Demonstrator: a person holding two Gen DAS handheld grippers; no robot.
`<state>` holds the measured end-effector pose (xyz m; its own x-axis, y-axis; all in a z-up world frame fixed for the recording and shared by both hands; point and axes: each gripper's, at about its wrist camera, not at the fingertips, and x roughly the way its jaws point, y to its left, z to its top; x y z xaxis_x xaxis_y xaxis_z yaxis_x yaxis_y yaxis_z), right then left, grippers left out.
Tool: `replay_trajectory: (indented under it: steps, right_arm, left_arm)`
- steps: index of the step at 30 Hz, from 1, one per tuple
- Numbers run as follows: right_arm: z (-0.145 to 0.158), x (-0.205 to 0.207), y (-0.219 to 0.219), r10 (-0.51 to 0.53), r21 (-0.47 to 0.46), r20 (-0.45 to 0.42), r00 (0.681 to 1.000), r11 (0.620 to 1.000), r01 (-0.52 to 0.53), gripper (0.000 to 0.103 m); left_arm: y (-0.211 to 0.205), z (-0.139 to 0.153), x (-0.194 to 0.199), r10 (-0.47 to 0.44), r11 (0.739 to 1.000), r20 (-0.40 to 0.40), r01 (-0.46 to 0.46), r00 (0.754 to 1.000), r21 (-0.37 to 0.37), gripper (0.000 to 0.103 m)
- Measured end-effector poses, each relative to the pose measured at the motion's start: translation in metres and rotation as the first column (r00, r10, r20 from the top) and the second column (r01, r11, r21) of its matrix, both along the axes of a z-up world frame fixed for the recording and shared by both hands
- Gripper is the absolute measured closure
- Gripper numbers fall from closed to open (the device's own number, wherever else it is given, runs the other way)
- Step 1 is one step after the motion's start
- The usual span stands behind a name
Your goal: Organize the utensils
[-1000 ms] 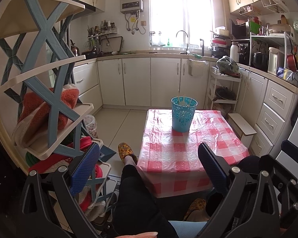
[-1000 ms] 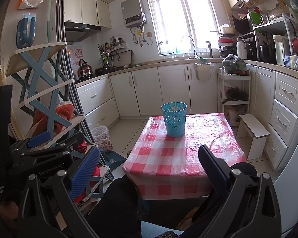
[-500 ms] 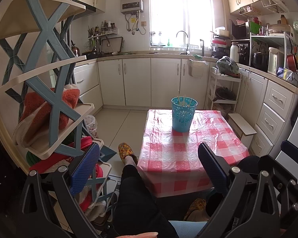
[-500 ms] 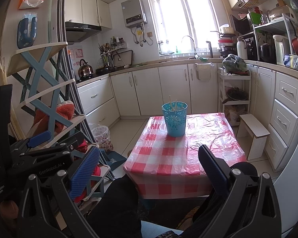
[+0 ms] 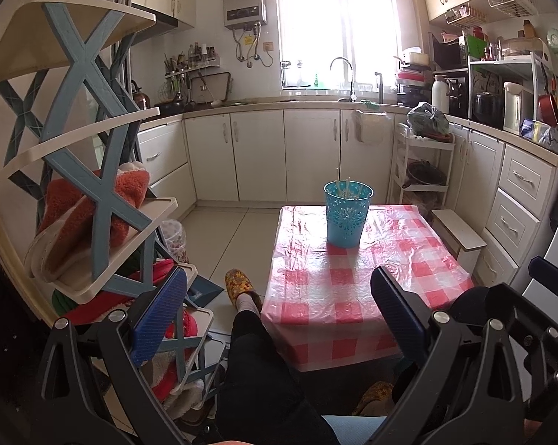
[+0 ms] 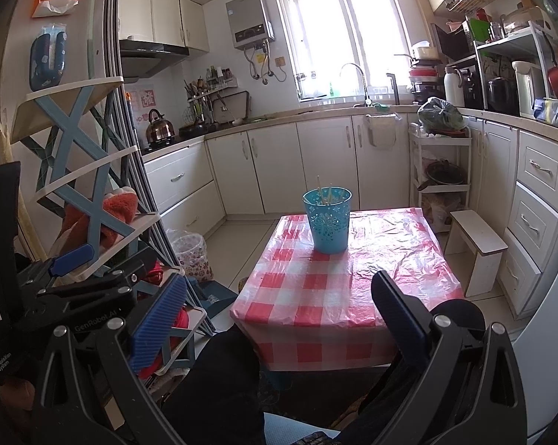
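- Utensils (image 6: 325, 193), thin pale sticks that look like chopsticks, stand inside a blue perforated cup (image 6: 328, 219) near the far edge of the table, slightly left of centre; only their tips show above the rim.
- The table (image 6: 327, 296) is low and covered with a red-and-white checked plastic cloth; apart from the cup, no other utensil shows on it, so the task looks close to done or not yet begun, and which of the two cannot be told.
- A blue-and-cream shelf rack (image 5: 93, 185) stands at the left, holding orange slippers; a small white stool (image 6: 477, 244) sits right of the table.
- The left gripper (image 5: 279, 315) hangs near the person's lap with its jaws wide apart and nothing between them.
- The right gripper (image 6: 279, 315) is likewise spread apart and empty, well short of the cup.
- The person's leg (image 5: 249, 333) and a yellow slipper sit by the table's near left corner.
- Risk: the cup looks light and tall, so a reach from low and near could nudge it and tip it, spilling the sticks; the glossy cloth may let it slide.
- Risk: the sticks are thin and bunched, so wide jaws could pinch several at once or miss.
- Readable writing: "GenRobot.AI" and "Data Acquisition System" on the left gripper's body, seen from the right wrist view; the wall posters are too small to read.
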<state>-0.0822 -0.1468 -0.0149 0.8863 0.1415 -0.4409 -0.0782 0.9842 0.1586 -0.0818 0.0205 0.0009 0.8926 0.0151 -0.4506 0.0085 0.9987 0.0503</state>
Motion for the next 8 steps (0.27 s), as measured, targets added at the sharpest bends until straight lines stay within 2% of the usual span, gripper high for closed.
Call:
replay_trajectory:
  steps: [8]
  right_arm:
    - [-0.012, 0.026, -0.019, -0.055, 0.008, -0.037, 0.998, 0.998, 0.055, 0.007]
  left_arm:
    - [-0.010, -0.011, 0.031, -0.009, 1.000, -0.064, 0.010, 0.998, 0.009, 0.008]
